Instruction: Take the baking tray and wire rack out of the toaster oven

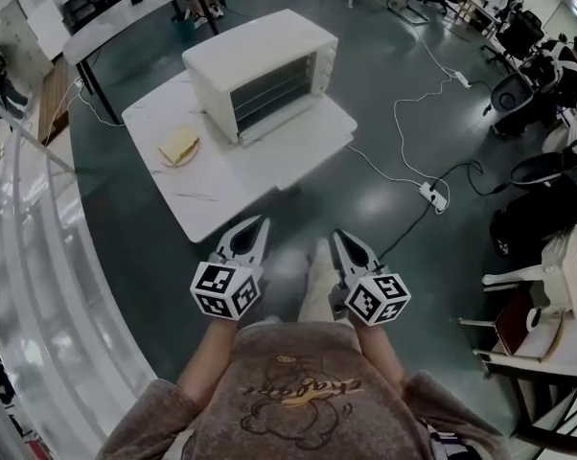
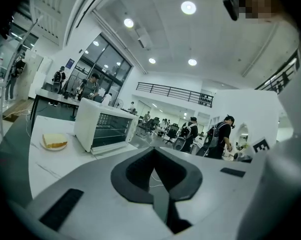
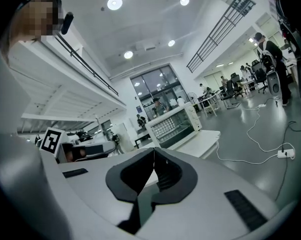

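A white toaster oven [image 1: 262, 69] stands on a white table [image 1: 212, 195], its glass door closed; the rack bars show dimly behind the glass. The same toaster oven [image 2: 101, 129] appears ahead in the left gripper view, and the toaster oven [image 3: 173, 125] appears in the right gripper view too. My left gripper [image 1: 262, 221] and right gripper [image 1: 335, 235] are both shut and empty, held side by side above the floor just short of the table's near edge. The tray inside the oven is hidden.
A plate with a slice of bread [image 1: 179, 147] lies on the table left of the oven. A power strip and cables [image 1: 432, 194] run across the floor at the right. Office chairs [image 1: 519, 89] and desks stand further right, with people in the background.
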A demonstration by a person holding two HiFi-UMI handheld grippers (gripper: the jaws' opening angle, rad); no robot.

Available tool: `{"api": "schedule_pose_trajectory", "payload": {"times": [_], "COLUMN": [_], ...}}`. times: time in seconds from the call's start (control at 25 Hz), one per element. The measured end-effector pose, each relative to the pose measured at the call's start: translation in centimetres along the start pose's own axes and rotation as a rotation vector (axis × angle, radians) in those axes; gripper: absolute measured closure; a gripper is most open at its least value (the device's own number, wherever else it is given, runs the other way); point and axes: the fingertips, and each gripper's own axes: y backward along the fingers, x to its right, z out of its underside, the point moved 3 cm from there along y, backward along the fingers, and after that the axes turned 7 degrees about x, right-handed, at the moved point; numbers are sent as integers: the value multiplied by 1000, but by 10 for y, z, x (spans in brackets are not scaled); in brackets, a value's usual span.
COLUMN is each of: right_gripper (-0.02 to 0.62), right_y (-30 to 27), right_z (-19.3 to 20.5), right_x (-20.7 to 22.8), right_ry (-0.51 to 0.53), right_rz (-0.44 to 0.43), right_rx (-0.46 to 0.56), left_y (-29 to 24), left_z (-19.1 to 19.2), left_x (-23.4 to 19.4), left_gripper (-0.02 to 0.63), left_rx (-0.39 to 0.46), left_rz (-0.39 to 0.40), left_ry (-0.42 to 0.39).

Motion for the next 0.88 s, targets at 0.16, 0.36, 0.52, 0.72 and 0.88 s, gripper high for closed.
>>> {"api": "schedule_pose_trajectory", "payload": {"times": [0.16, 0.36, 0.52, 0.72, 0.88], "right_gripper": [595, 595, 595, 595, 595], "right_y": [-43, -102, -147, -195, -228], "right_z": [-16, -43, -76, -105, -114], "right_x": [24, 66, 99, 144, 168], "right_ry": [-3, -3, 2, -6, -19], "right_rz": [-32, -89, -150, -211, -259], "right_rx": [-17, -57, -89, -125, -152], "left_y": [-40, -102, -153, -210, -241], "left_z": [-9, -17, -32, -42, -44], "left_x": [-17, -35, -44, -50, -55], "left_gripper": [604, 604, 604, 604, 604], "left_rx": [8, 28, 62, 101, 119], "left_rz": [-33, -102, -157, -232, -284], "left_ry": [9, 42, 78, 106, 110]}}
